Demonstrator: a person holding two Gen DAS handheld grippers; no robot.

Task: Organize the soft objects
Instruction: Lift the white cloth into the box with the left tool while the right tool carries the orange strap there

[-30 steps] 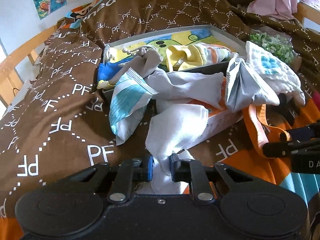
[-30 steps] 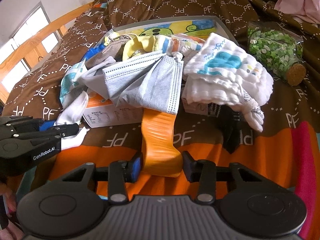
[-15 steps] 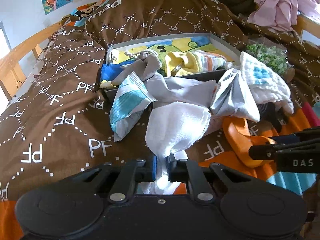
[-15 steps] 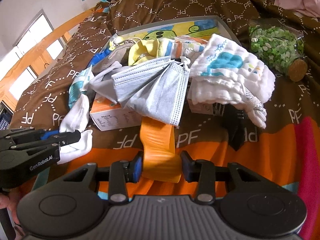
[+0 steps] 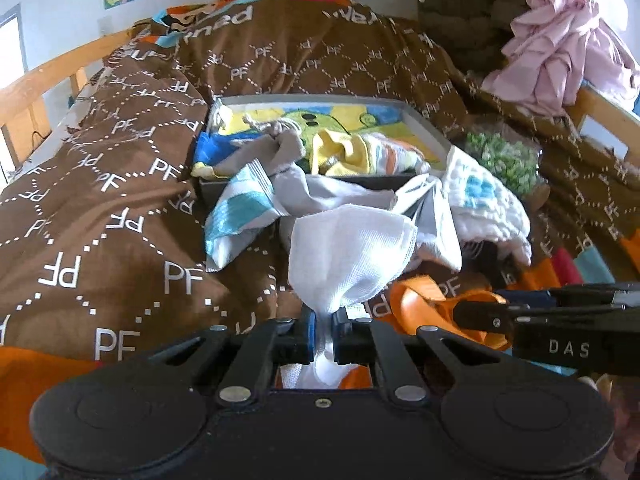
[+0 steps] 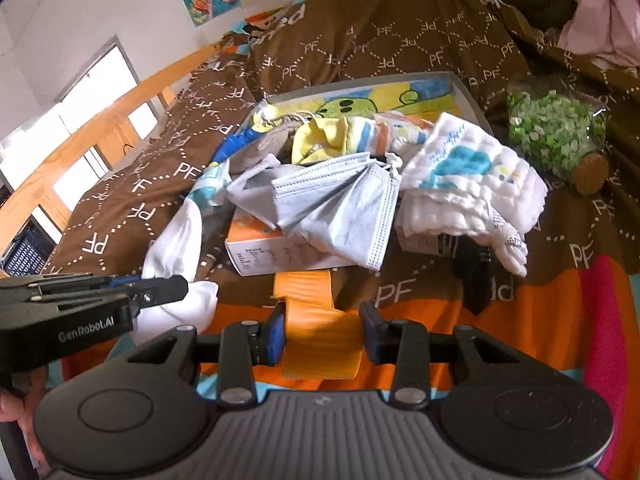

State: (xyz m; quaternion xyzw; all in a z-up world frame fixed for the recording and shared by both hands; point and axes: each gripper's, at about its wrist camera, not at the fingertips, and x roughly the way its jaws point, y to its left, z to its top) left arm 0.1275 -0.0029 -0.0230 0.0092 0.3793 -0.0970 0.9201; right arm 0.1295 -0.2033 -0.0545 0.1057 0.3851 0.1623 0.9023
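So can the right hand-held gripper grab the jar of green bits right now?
Probably not yet. The right hand-held gripper is already shut on the orange strap, so it's full, though nothing blocks the way to the jar.

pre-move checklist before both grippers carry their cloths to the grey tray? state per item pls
1. Left gripper shut on the white cloth: ok, the cloth is pinched at its gathered end.
2. Right gripper shut on the orange strap: ok, both pads press its sides.
3. White cloth free of the pile: cannot tell, its upper edge lies against the grey face mask.
4. Orange strap free: not ok, its far end runs under the small carton.
5. Room in the grey tray: not ok at the near side, where socks and cloths crowd it; the far part shows bare lining.
6. Grippers apart: ok, side by side, not touching.
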